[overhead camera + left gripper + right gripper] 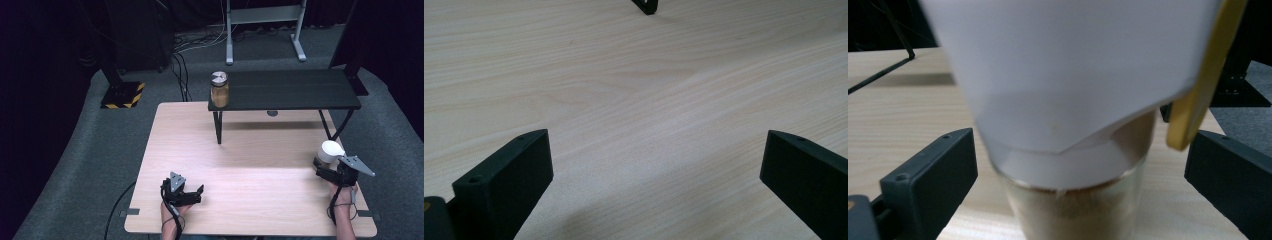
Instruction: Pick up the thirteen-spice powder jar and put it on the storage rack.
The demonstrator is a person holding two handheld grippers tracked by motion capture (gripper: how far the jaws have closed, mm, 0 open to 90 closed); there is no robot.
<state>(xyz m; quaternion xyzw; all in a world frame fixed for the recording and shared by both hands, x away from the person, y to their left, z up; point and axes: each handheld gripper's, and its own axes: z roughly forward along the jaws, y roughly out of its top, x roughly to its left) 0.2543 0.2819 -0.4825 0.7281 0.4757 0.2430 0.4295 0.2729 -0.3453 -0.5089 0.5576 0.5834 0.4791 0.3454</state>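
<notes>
Glass jar with white lid (1068, 150), brown powder inside, is sitting on the light wooden desk (240, 150) at its right edge, near the front. I'm bringing the right gripper (334, 167) around it: its fingers (930, 185) are standing wide open on either side of the jar, not touching the glass, nothing gripped yet. A yellow strip is hanging off the lid's white cover on one side. The left gripper (192, 192) is idling low over bare desk at front left, fingers (504, 185) spread wide, holding nothing. A second glass jar with silver lid (219, 88) is already standing on the left end of the black shelf (300, 90) at the desk's rear. My read: one jar shelved, this one only approached; closing, lifting and placing are all left.
</notes>
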